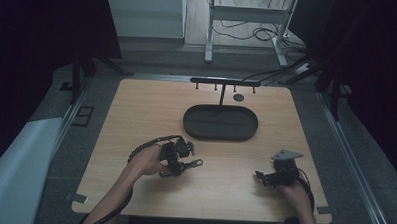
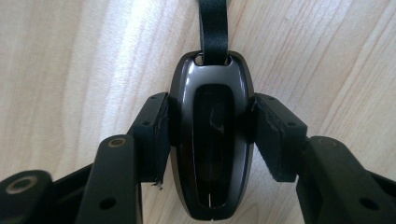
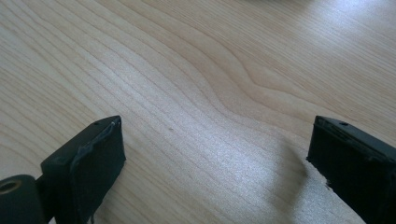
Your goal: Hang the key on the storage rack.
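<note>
Two black pads of the left tongs [image 2: 210, 140] are pressing on the flanks of a glossy dark key fob [image 2: 211, 135], closed on its mid-body just above the counter [image 2: 70, 70]. It is looking like a hard, smooth, light shell — likely slippery, so gripping across the widest part seems the safest hold. Its long axis is running straight away from the tongs, with the black strap [image 2: 213, 28] at the far end and the rounded tip nearest the camera. The right tongs [image 3: 215, 163] are standing wide open and empty over bare wood — well apart from the fob.
</note>
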